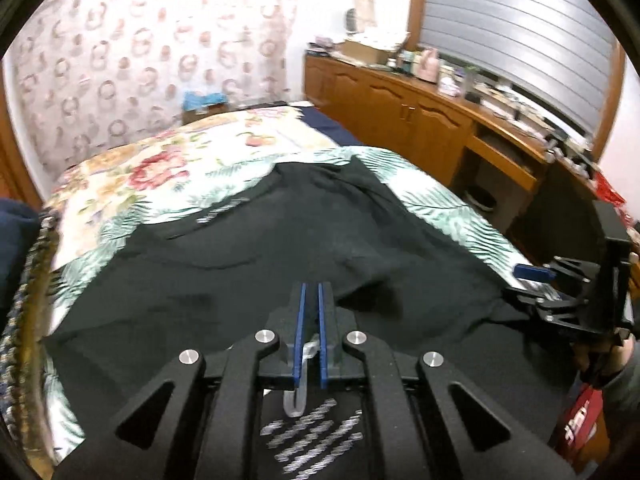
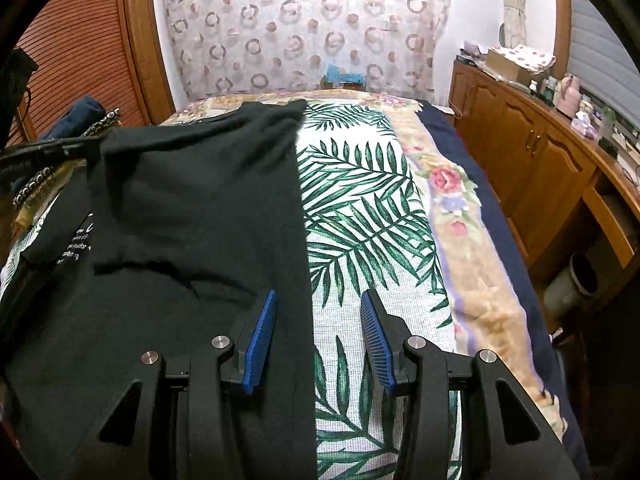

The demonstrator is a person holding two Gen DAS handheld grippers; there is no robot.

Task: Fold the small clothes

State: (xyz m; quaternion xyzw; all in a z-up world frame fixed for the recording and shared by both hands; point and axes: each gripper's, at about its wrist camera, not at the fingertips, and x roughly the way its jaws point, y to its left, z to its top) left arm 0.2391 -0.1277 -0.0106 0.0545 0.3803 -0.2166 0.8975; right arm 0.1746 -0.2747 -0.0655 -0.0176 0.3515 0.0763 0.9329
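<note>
A black garment with small white print lies spread on a palm-leaf sheet on the bed. My left gripper is shut on the garment, and the cloth rises in a tent to its blue pads. In the right wrist view the left gripper holds a raised fold of the garment at the far left. My right gripper is open and low over the garment's straight right edge. One pad is above the black cloth, the other above the sheet. It also shows as the right gripper at the garment's right side.
A floral blanket covers the far part of the bed, with a navy cover along its right side. Wooden cabinets with clutter on top run along the right wall, with a bin on the floor. A patterned curtain hangs behind.
</note>
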